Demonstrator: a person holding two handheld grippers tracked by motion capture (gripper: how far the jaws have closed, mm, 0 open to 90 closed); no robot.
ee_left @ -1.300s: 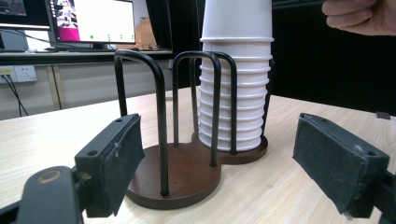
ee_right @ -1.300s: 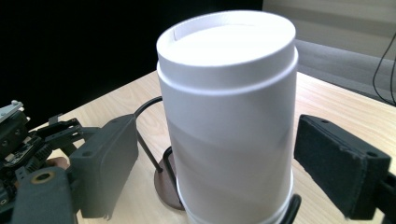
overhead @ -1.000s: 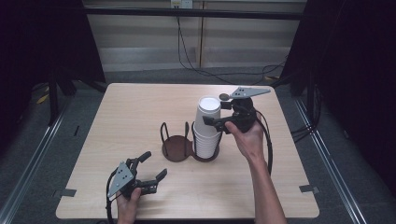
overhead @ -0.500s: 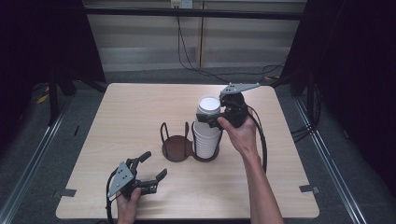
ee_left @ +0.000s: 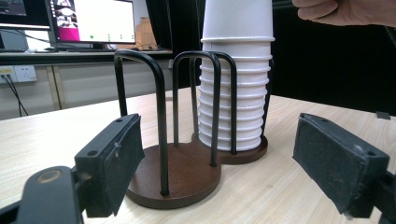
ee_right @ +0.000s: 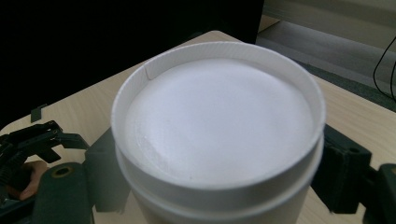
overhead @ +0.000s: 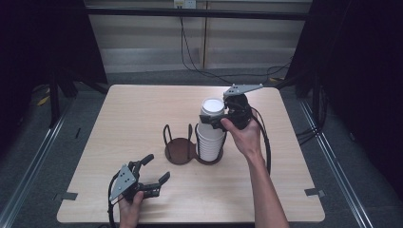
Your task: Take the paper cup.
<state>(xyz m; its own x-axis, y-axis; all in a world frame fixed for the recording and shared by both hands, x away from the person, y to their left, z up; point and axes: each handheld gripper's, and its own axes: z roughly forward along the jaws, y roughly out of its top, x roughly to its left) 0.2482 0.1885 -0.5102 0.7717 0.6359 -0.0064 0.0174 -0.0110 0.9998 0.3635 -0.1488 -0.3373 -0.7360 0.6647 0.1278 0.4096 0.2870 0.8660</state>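
Atop stack (overhead: 210, 137), top cup (overhead: 212, 108) unmoved.

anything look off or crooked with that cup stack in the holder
Nothing is spilled or damaged. The one oddity: the top cup sits higher than the tightly nested cups below, showing much more wall, with the right gripper around it. The stack stands upright in the holder; the other ring is vacant.

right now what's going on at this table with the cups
A person works with a claw in each hand. The right claw is clamped around the top cup of an upside-down stack of white paper cups standing in one ring of a dark two-ring cup holder. The other ring is empty. The left claw rests open on the table, apart from the holder.
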